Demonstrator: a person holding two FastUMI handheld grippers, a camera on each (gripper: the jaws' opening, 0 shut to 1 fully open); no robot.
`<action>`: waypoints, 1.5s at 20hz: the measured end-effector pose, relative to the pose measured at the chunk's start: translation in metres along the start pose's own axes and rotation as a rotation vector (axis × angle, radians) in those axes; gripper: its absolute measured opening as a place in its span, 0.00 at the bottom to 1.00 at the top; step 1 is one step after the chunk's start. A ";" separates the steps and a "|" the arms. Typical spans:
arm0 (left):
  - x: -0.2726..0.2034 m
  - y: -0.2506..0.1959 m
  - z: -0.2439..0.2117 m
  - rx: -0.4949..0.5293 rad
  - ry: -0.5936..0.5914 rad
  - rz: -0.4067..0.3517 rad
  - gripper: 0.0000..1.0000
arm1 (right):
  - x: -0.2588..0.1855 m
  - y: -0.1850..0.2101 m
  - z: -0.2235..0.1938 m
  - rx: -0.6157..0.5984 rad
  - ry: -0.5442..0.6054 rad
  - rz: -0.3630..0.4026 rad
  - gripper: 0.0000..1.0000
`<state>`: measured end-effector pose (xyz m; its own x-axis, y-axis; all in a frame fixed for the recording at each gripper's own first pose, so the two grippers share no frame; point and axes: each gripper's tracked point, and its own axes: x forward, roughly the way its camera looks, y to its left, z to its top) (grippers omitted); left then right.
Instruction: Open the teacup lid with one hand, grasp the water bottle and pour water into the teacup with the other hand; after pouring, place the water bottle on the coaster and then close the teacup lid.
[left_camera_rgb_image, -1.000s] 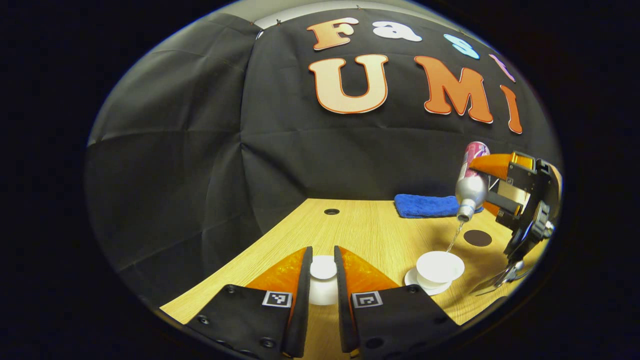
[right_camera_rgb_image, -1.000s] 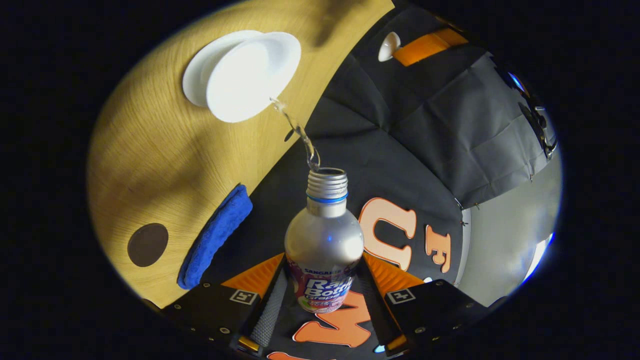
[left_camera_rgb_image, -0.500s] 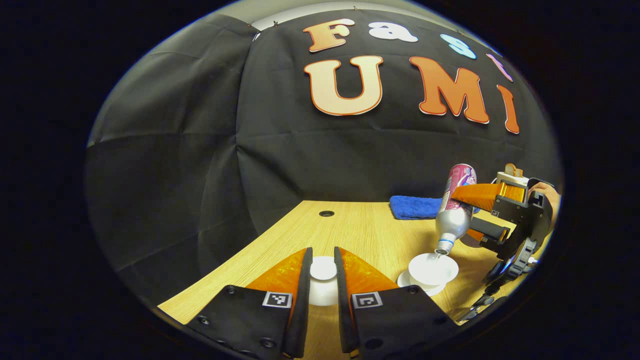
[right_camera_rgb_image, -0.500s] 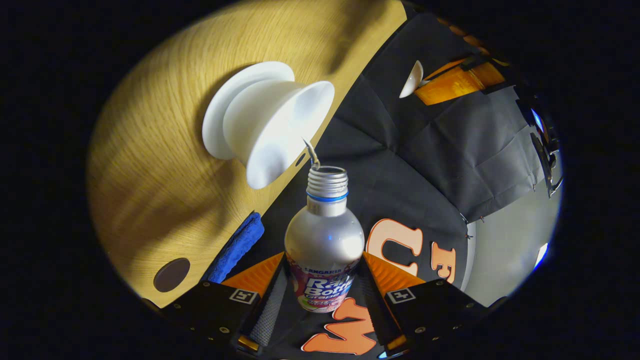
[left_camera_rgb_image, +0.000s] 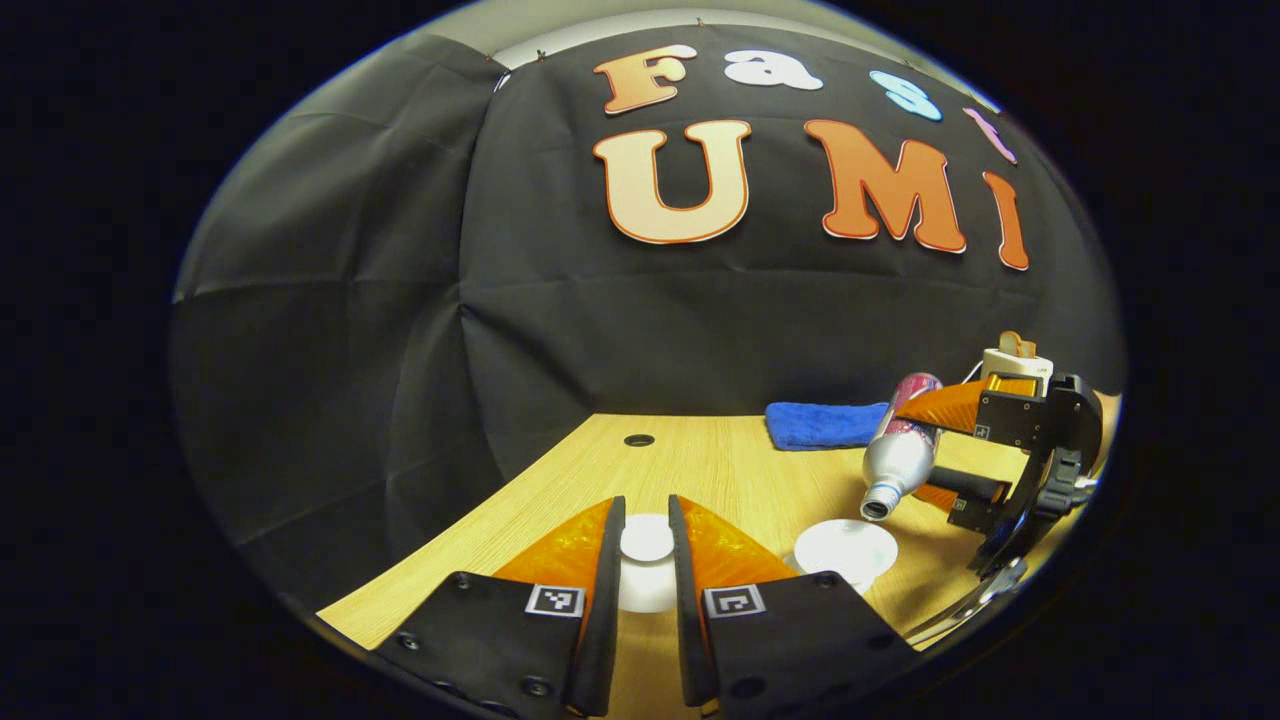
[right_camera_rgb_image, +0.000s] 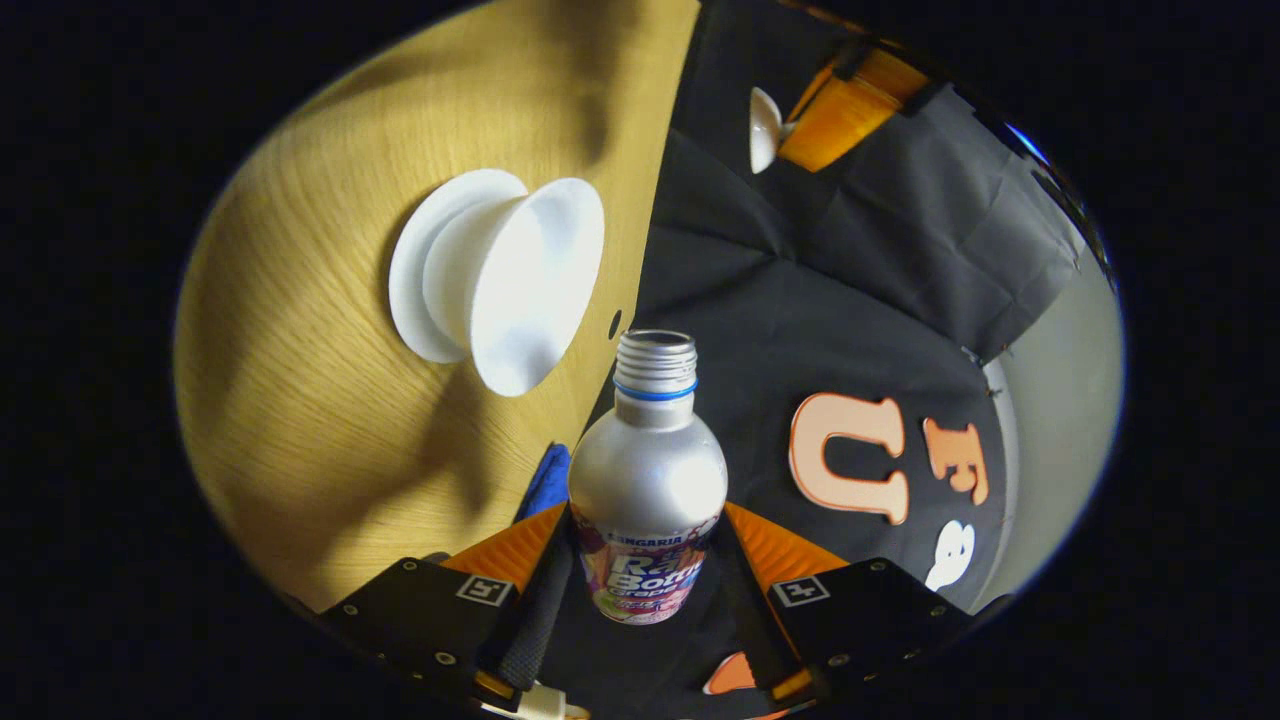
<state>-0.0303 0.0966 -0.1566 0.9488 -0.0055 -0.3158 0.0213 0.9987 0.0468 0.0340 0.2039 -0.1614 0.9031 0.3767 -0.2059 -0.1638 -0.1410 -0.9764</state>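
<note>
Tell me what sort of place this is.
Likely a staged recording booth: black cloth wall behind a wooden table, with a teacup and a water bottle laid out as props.

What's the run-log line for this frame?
phase: pour | left tool: shut on white teacup lid | right tool: shut on tilted silver water bottle | white teacup: uncovered | stream: none visible

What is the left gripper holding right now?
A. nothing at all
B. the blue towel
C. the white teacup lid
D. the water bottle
C: in the left gripper view, the left gripper has both fingers pressed on the white teacup lid, while the water bottle sits in the right gripper.
</note>
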 end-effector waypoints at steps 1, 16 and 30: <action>0.000 -0.003 0.003 -0.001 -0.006 -0.006 0.30 | -0.001 0.002 -0.003 0.055 0.006 0.016 0.79; 0.010 -0.082 0.033 -0.005 -0.070 -0.141 0.30 | -0.024 -0.027 -0.061 0.865 0.112 0.057 0.80; 0.024 -0.145 -0.011 -0.010 0.028 -0.254 0.30 | -0.037 0.004 -0.126 1.374 0.246 0.029 0.79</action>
<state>-0.0143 -0.0478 -0.1817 0.9043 -0.2555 -0.3419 0.2552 0.9658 -0.0466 0.0501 0.0742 -0.1492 0.9151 0.1999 -0.3501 -0.3071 0.9082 -0.2843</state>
